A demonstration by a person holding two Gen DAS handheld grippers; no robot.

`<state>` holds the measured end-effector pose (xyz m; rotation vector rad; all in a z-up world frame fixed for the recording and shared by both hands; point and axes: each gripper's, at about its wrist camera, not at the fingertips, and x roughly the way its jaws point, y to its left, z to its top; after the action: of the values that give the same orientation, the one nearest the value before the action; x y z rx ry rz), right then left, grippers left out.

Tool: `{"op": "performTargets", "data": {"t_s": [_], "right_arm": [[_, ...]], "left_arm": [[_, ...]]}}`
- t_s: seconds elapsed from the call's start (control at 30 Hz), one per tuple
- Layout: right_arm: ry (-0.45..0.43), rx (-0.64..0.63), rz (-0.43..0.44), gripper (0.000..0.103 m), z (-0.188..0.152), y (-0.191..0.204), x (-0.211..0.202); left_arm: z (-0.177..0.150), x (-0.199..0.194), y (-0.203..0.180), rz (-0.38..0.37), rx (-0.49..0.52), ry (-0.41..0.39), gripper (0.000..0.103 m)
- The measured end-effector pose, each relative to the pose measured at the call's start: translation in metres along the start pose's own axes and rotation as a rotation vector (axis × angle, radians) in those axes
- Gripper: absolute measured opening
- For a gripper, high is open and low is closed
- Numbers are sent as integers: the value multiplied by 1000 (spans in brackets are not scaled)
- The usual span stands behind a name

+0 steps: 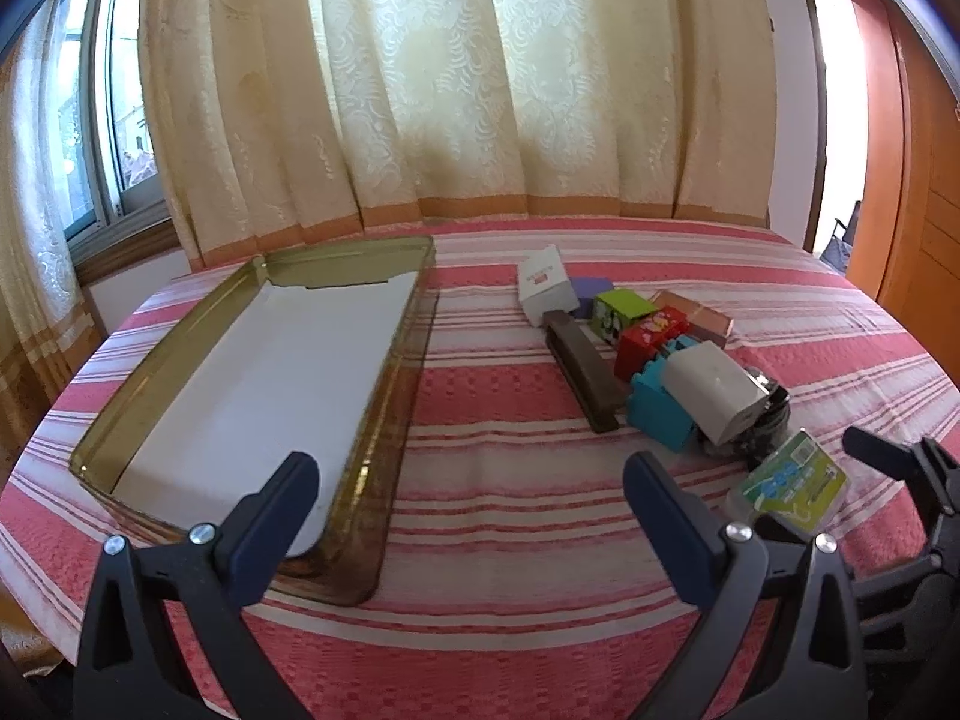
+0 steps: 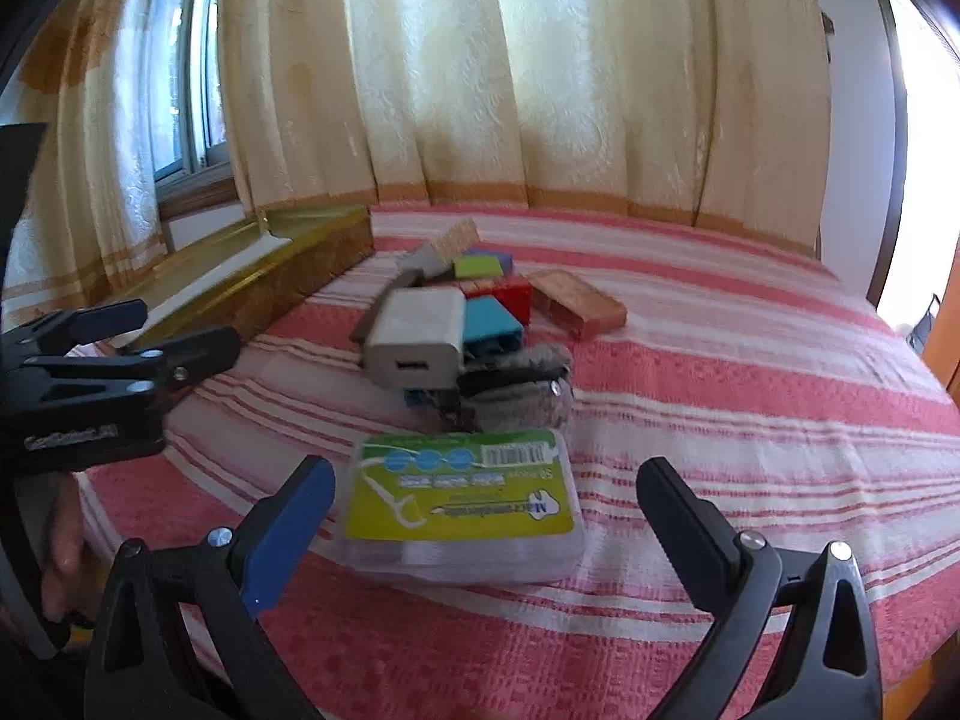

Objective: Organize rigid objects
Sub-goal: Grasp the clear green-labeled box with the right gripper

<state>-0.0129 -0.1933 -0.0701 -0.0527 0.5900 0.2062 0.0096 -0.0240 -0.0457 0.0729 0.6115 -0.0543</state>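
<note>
here the floss box (image 2: 459, 501) lies flat, long axis crosswise, between the wide-open, empty right hand-held gripper (image 2: 486, 495).

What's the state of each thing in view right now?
Gold rectangular metal tin: lid off, only a white liner inside.
Clear plastic floss-pick box with green label: closed, flat on the striped cloth, ungrasped, between the open fingers.
White USB charger cube: unplugged, resting on the pile.
Left gripper: open, holding nothing.
Right gripper: open, around the box.
Cream curtains: drawn.
</note>
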Motion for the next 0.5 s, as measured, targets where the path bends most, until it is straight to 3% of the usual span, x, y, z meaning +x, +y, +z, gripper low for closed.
{"op": "performTargets", "data": {"t_s": [0.17,0.5], "right_arm": [[23,16,32,82,1,-5,8],[-16,22,51,81,-1,-13,-1]], "left_arm": [[2,2,-9,-12,19,0,103],[9,-2,-23,-29,49,-15,103]]}}
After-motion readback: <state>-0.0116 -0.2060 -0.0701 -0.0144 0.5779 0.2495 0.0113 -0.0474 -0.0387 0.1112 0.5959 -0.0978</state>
